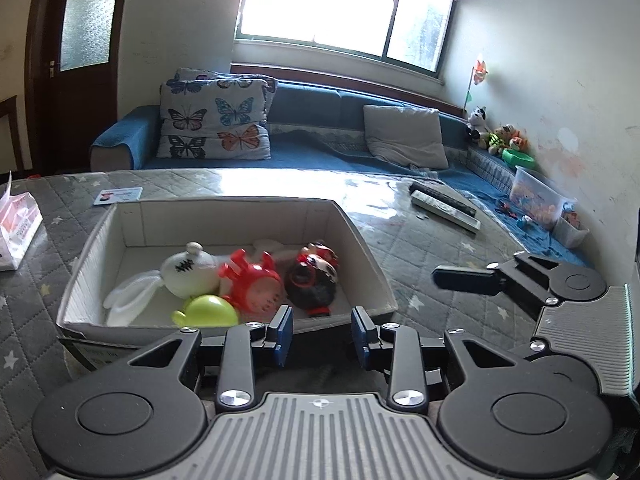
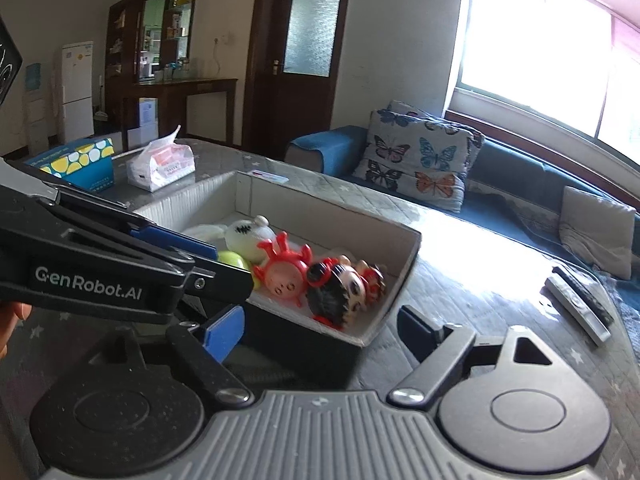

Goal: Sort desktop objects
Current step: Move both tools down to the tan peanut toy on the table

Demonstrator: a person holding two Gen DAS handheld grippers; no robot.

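A white cardboard box (image 1: 362,240) stands on the quilted table and also shows in the right wrist view (image 2: 404,276). In it lie a white rabbit plush (image 1: 180,270), a red round toy (image 1: 254,286), a green toy (image 1: 208,312) and a black-haired doll (image 1: 314,276). The same toys show in the right wrist view: rabbit (image 2: 248,236), red toy (image 2: 284,274), doll (image 2: 340,290). My left gripper (image 1: 322,332) is open and empty just in front of the box's near wall. My right gripper (image 2: 320,330) is open and empty at the box's near right corner; it shows in the left wrist view (image 1: 466,280).
Two remote controls (image 1: 444,204) lie at the table's far right. A tissue pack (image 2: 162,166) and a blue tissue box (image 2: 78,164) stand at the far left. A card (image 1: 120,195) lies behind the box. A blue sofa (image 1: 320,120) with cushions stands beyond the table.
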